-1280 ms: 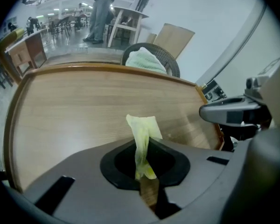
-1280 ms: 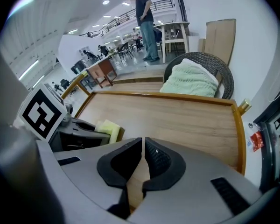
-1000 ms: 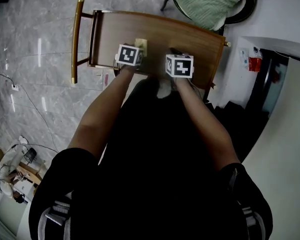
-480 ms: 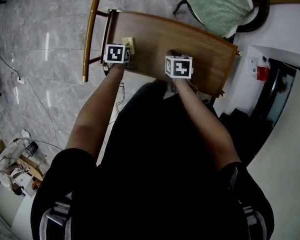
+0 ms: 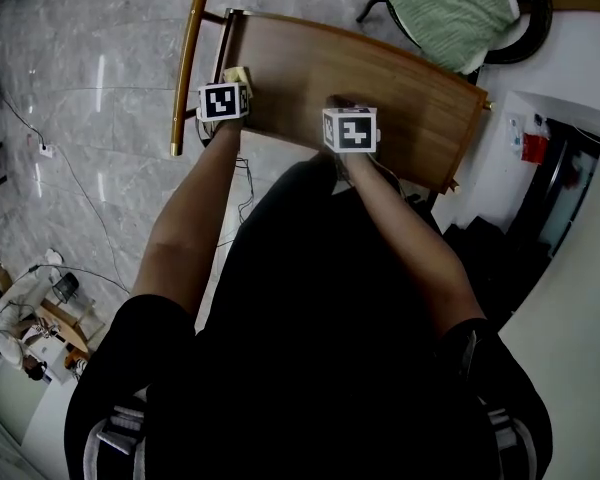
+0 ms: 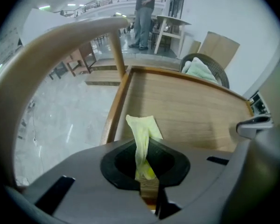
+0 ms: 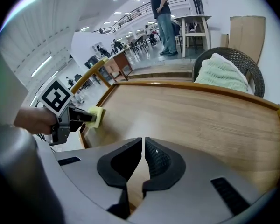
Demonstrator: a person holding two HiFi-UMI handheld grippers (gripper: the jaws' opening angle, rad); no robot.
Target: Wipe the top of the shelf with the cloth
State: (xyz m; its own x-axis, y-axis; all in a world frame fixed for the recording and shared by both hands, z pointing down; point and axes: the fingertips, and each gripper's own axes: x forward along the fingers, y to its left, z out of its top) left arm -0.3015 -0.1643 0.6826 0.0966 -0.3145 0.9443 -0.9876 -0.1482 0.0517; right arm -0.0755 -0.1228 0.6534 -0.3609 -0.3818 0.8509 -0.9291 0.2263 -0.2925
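The wooden shelf top (image 5: 380, 73) lies in front of me, brown with a raised rim. My left gripper (image 5: 232, 86) is shut on a pale yellow cloth (image 5: 238, 75) at the shelf's left end; the cloth (image 6: 142, 134) sticks up between the jaws over the wood (image 6: 196, 115). From the right gripper view the cloth (image 7: 96, 116) touches the shelf's left edge. My right gripper (image 5: 345, 108) hovers over the shelf's near middle, jaws shut with nothing between them (image 7: 143, 164).
A gold-coloured bar (image 5: 186, 63) runs along the shelf's left end. A wicker chair with a green blanket (image 5: 458, 8) stands behind the shelf. A white cabinet edge (image 5: 540, 98) is at the right. Marble floor (image 5: 90, 98) lies to the left. A person (image 7: 161, 15) stands far off.
My left gripper has moved left along the shelf with the cloth, from near the middle to the left end. The right gripper has stayed about where it was.
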